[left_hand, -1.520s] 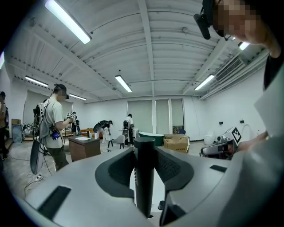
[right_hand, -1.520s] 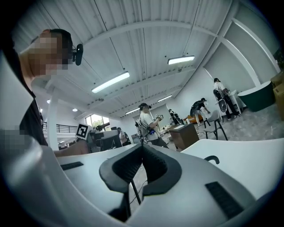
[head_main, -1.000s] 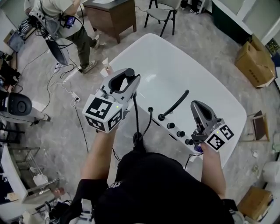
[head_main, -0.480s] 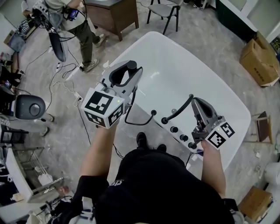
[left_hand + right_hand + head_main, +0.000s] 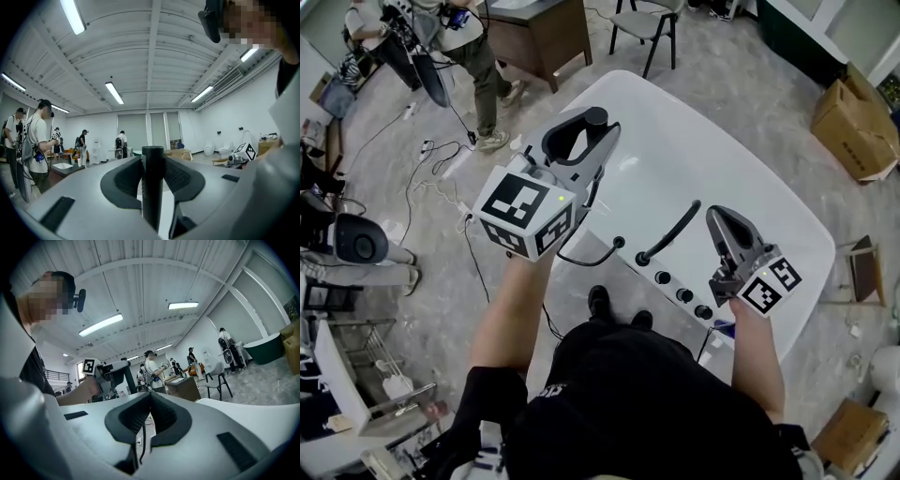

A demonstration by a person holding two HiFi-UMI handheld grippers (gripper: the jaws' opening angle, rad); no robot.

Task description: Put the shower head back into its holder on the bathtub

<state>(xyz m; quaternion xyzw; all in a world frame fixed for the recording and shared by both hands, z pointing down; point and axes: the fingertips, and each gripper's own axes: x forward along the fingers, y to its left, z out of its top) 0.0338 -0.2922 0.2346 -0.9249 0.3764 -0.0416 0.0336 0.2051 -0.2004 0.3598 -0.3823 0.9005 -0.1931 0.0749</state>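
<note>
Left gripper (image 5: 584, 131) clamps the shower head (image 5: 152, 197), its hose (image 5: 598, 257) seen in the head view; right gripper (image 5: 150, 397) is closed, empty.

Black cylindrical shower-head handle (image 5: 596, 116): only top end shows in head view, rest hidden inside left gripper (image 5: 589, 131). Thin black hose (image 5: 602, 255): upper run hidden behind gripper's marker cube. White oval bathtub (image 5: 703, 150): near edge hidden behind person's torso. Small black fittings (image 5: 675, 287) along near rim: holder too small to pick out.

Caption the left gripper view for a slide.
Left gripper closed on the black shower head, with people standing in the background.
</note>
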